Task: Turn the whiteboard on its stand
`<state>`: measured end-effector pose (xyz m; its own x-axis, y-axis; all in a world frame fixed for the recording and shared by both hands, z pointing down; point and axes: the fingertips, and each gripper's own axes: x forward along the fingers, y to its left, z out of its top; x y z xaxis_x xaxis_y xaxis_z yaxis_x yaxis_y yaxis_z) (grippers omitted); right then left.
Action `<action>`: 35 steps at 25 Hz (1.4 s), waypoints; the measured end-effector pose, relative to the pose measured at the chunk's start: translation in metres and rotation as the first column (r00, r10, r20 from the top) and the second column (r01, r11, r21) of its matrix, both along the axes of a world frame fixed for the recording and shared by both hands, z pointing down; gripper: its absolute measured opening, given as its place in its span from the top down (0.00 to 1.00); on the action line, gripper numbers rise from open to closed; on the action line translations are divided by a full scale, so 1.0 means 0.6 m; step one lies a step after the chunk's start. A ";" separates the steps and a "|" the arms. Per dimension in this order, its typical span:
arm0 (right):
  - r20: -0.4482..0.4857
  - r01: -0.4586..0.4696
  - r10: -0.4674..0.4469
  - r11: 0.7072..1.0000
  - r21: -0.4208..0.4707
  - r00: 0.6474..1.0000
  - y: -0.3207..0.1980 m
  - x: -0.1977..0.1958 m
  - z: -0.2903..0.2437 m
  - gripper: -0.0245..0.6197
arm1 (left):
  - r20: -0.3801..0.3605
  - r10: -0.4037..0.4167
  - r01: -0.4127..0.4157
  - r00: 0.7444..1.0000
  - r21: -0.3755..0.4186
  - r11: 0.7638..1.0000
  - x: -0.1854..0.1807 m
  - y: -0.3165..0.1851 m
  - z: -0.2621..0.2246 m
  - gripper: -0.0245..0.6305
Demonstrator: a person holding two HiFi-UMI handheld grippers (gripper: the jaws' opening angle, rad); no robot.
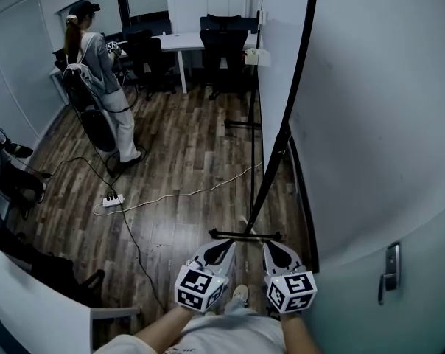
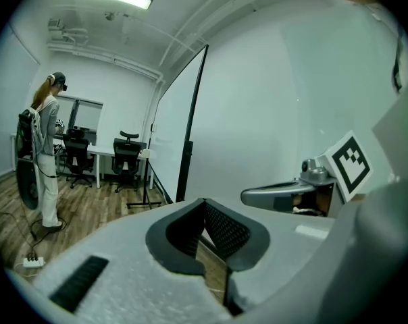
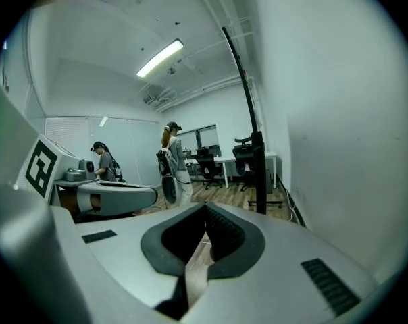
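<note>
While the left hand-held gripper (image 1: 224,248) and right hand-held gripper (image 1: 272,249) hang clenched and empty at lower centre, the whiteboard (image 1: 280,57) stands upper right, probably stiff and unwieldy, best gripped by its black frame (image 1: 300,61).

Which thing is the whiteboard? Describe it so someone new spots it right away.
Start at the pale wall on the room's right, next to the handled door. Standing just off it, edge-on to the head view, is the whiteboard, a tall white panel. Unlike the wall and door, it has a black frame edge and black feet on the wood floor.
</note>
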<state>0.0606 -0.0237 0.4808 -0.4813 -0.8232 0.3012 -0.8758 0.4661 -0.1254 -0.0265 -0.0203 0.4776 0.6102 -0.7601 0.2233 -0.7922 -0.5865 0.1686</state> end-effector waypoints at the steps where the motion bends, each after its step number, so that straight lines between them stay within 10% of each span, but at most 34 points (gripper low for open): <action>1: -0.002 0.004 -0.004 1.000 0.006 1.000 -0.017 0.007 -0.003 0.95 | 0.000 -0.006 0.006 1.000 0.005 1.000 0.006 -0.017 -0.003 0.95; 35: -0.018 0.028 -0.027 0.999 0.020 0.999 -0.238 0.058 -0.011 0.95 | 0.008 -0.060 0.060 0.998 0.006 0.998 0.035 -0.218 -0.013 0.95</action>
